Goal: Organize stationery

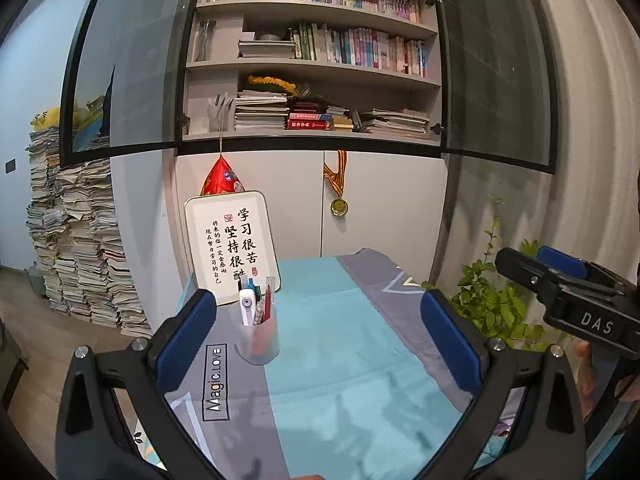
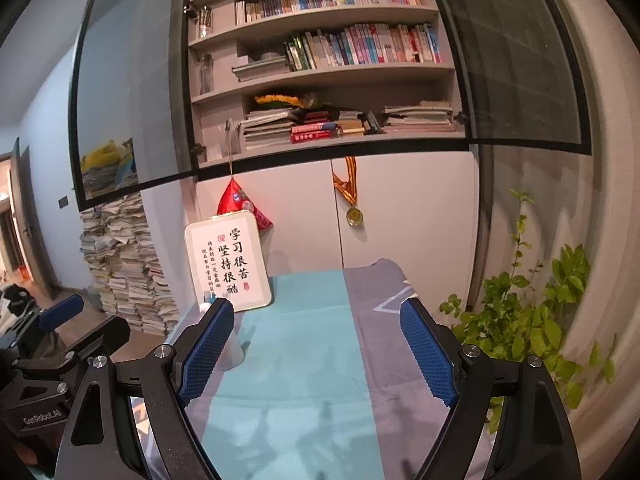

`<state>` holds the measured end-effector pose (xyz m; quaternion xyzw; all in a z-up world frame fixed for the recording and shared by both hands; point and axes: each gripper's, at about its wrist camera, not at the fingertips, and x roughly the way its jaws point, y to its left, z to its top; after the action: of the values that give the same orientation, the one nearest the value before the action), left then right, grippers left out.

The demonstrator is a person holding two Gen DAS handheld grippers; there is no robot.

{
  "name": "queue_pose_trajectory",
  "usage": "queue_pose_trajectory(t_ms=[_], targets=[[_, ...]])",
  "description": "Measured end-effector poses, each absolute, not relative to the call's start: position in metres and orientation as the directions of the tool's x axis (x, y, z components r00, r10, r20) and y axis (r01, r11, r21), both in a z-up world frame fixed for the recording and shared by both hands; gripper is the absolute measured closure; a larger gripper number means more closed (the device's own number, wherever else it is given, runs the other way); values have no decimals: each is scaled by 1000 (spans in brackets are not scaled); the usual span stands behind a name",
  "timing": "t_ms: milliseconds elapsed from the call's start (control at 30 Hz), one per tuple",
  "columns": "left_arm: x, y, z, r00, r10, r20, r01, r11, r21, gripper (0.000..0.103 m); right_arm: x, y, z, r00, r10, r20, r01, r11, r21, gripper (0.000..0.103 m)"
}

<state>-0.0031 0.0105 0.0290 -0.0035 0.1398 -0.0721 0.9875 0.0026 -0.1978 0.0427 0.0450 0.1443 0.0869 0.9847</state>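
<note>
Big bookcase (image 1: 312, 52) across the back, shelves crammed with upright books and flat stacks, dark glass doors swung open either side. Tall heap of papers (image 1: 80, 248) on the floor to the left, leafy plant (image 2: 532, 320) off to the right. Surface (image 1: 360, 340) under a teal and grey cloth, "Magic.LOVE" printed on the grey strip.

Propped at the far left corner: white framed sign (image 1: 232, 248) with Chinese calligraphy, leaning back against the cabinet. Red pouch (image 1: 221, 180) dangling on a string just behind it, gold medal (image 1: 339, 206) on a striped ribbon hanging from the cabinet door.

Right in front of the sign: translucent pen cup (image 1: 258, 338), upright on the surface. Inside: a white correction-tape thing, a red pen, a couple of clear or blue-capped pens, all standing up. Can't count exactly, frosted wall blurs the lower halves. From the right wrist view mostly hidden behind a blue pad, just a pale slice of the cup showing.

Left tongs (image 1: 320, 344) spread wide, nothing between the pads, cup sitting just inside the left pad but not touched. Right tongs (image 2: 316, 356) also wide apart and holding nothing. Each one's black frame pokes into the other camera's edge, partly cut off.
</note>
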Motion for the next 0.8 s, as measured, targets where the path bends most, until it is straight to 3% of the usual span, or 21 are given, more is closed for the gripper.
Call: queue_pose_trajectory(t_ms=[433,800], targets=[[-23,9,40,965,-115,-236,114,993,-14,1,-17,-192,47,946,208,-248,-191,977,93,13],[-20,7,34,956,-120,-266,120,993,-18,1,-16,-190,45,942,215,-256,-199,976,89,13]])
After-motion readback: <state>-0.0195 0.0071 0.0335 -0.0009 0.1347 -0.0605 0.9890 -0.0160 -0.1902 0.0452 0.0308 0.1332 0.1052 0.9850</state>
